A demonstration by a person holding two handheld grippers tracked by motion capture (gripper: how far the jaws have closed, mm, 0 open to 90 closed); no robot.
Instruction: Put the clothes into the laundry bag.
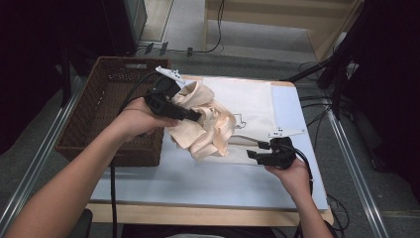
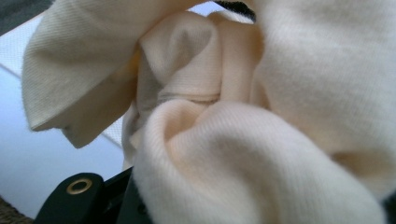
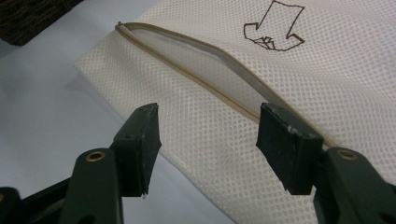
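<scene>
My left gripper (image 1: 197,117) is shut on a bunched cream garment (image 1: 207,128), held up over the left part of a white mesh bag (image 1: 255,101) that lies flat on the table. In the left gripper view the cream garment (image 2: 261,154) folds over the jaws and hides their tips. My right gripper (image 1: 253,151) rests low at the bag's near right edge. In the right gripper view it (image 3: 210,135) stands open, jaws either side of the bag's zipper (image 3: 196,60), which gapes open. A brown arrow drawing (image 3: 275,25) marks the mesh bag (image 3: 327,79).
A dark wicker basket (image 1: 99,114) stands at the table's left edge, beside my left hand. The pale blue table top (image 1: 198,178) runs to a wooden front edge. Cables and dark stands crowd the floor on the right.
</scene>
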